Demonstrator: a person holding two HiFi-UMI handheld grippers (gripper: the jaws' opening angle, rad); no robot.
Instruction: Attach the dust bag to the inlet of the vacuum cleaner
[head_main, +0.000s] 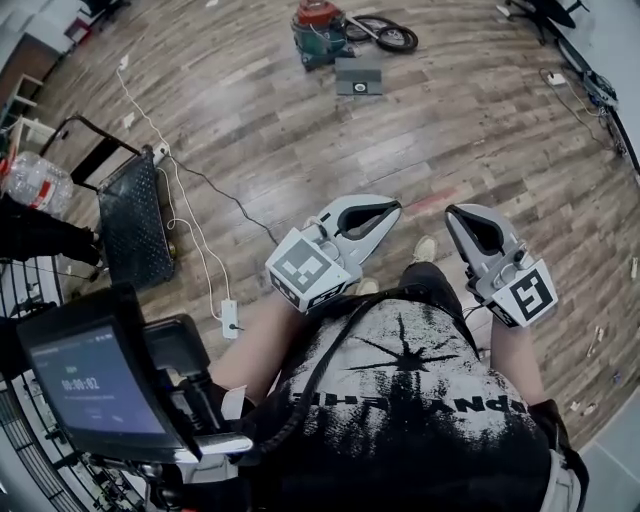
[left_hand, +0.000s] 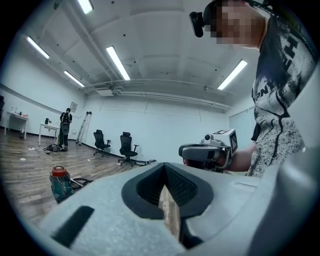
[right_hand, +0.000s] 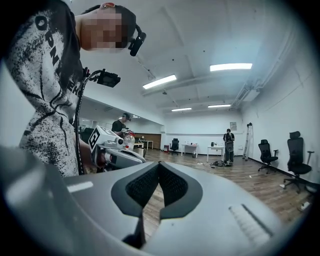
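the wooden floor (head_main: 470, 130) spread out under and ahead of both claws. the black cart (head_main: 135, 215) stood off to the left of your left claw (head_main: 392, 208), well apart from it. the screen (head_main: 95, 385) sat behind that claw, near your body.

the vacuum cleaner (head_main: 318, 30) stood on the floor far ahead of both claws, well beyond their tips. its black hose (head_main: 385, 35) lay coiled just beside it. a flat grey square (head_main: 358, 76) lay on the side of the vacuum cleaner nearer the claws, too small to tell whether it was the dust bag.

you held your left claw pinched tight with nothing in it. your right claw (head_main: 455, 215) was likewise closed and empty. the two hung near each other in front of your chest, not touching. a white power strip (head_main: 229, 318) lay on the floor to the left of and behind the left claw.
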